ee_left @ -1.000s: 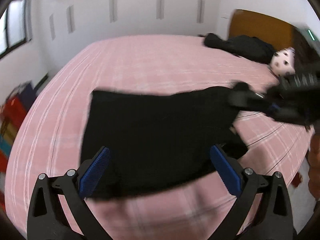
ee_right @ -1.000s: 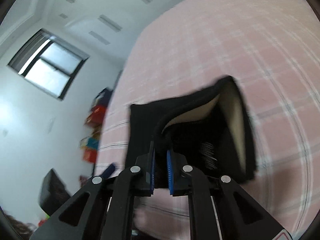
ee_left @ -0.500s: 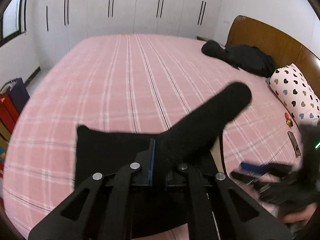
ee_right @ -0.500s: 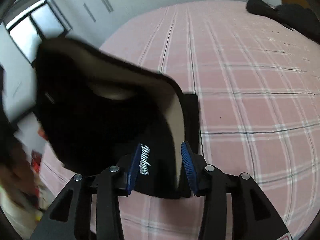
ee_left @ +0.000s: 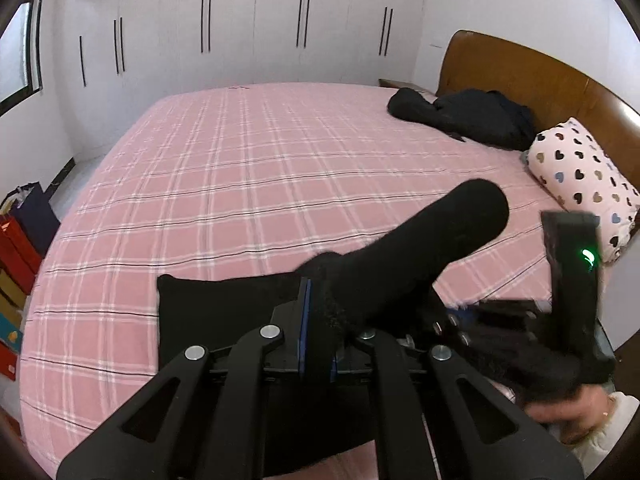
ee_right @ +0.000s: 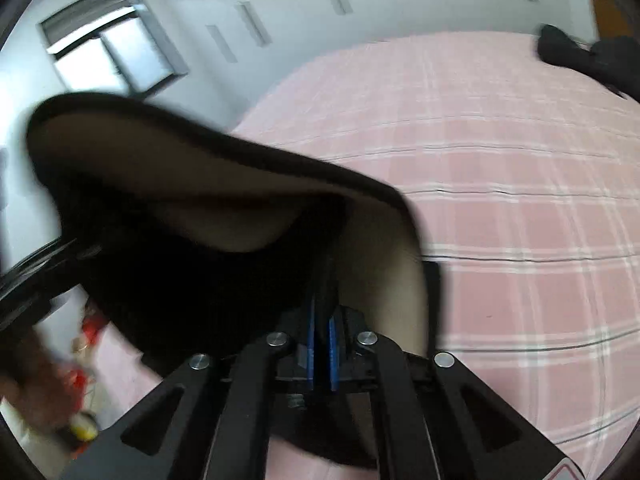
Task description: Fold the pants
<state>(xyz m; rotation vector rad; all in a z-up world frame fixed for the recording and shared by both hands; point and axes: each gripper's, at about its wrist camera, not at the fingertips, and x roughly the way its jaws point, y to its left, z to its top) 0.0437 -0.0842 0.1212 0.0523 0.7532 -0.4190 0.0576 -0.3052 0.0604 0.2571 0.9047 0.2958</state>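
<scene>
The black pants lie at the near edge of the pink checked bed. My left gripper is shut on a thick fold of them, and a rolled black part rises from the jaws toward the right. In the right wrist view the pants hang lifted, showing a beige lining. My right gripper is closing its jaws, with a thin black edge of the pants pinched between the blue pads. A hand shows at the lower right in the left wrist view.
A heap of dark clothes and a heart-patterned pillow lie by the wooden headboard. White wardrobes line the far wall. Coloured boxes and bags stand on the floor to the left of the bed.
My left gripper went from wide open to shut on the pants and lifted the fold. My right gripper opened for a moment, rolled, and closed again on the pants' edge.
</scene>
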